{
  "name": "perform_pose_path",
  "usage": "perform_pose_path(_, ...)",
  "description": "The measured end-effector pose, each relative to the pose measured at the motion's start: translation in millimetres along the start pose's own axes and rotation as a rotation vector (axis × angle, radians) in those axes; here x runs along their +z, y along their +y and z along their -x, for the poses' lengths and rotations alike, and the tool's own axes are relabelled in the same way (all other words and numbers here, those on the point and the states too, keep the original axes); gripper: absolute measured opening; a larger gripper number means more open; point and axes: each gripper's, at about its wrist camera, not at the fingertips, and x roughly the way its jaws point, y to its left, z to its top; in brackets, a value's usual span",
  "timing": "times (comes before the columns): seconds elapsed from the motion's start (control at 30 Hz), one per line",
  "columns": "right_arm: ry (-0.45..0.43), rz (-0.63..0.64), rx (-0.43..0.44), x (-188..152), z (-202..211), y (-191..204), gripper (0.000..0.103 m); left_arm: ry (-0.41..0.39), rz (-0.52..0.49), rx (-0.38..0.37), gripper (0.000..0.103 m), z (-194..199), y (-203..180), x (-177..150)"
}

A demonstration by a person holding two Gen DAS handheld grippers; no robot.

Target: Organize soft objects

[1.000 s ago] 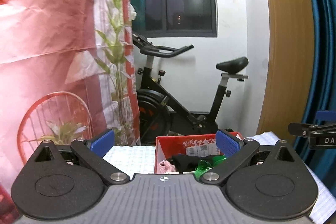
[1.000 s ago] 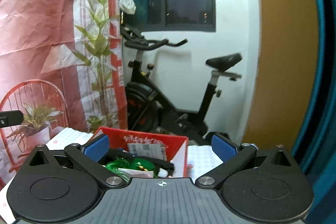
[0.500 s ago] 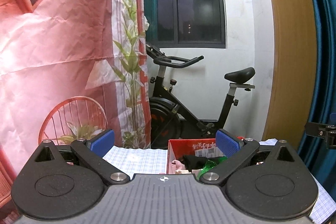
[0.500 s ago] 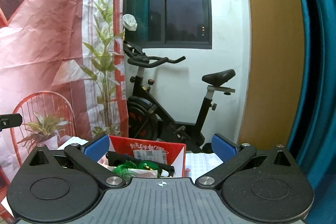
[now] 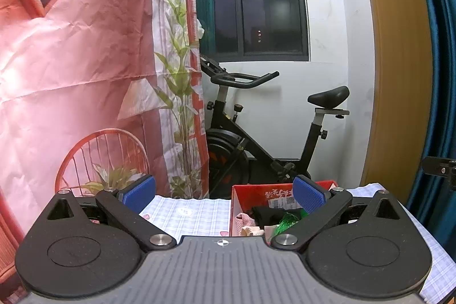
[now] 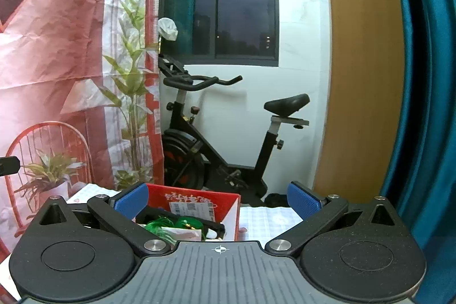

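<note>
Both claws (image 5: 224, 195) (image 6: 218, 200) gape (empty).

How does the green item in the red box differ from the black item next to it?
The green item is shiny and stringy, like mesh or ribbon; the black item is matte and smooth. The green one sits bunched in a heap, while the black one stretches long across the box. The green is bright and translucent, the black dark and opaque. Both lie loose inside the red box, untouched by either tool.
</note>
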Motion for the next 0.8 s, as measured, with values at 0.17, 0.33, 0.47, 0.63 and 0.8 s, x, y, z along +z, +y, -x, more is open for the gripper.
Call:
perform_pose_path(0.17, -0.001, 0.008, -0.004, -0.8, 0.0, -1.6, 0.103, -0.002, 0.008, 0.011, 0.103, -1.3, 0.0, -1.0)
perform_pose_path(0.33, 0.0, 0.006, -0.006, -0.6, -1.1, -2.1, 0.103, -0.001, 0.019, 0.017, 0.103, -1.4, 2.1, -2.4)
perform_pose_path(0.47, 0.0, 0.003, -0.008, -0.6, -2.1, -3.8, 0.103, 0.001, 0.028, 0.02, 0.103, -0.6, 3.0, -2.3)
perform_pose_path(0.63, -0.004, -0.009, -0.012, 1.4, -3.1, -5.5, 0.103, 0.001, 0.031, 0.02, 0.103, 0.0, 3.4, -2.0)
perform_pose_path(0.8, -0.01, -0.011, -0.016, 1.4, -1.3, -5.3, 0.103, 0.0, 0.033, 0.019, 0.103, 0.2, 3.4, -2.2)
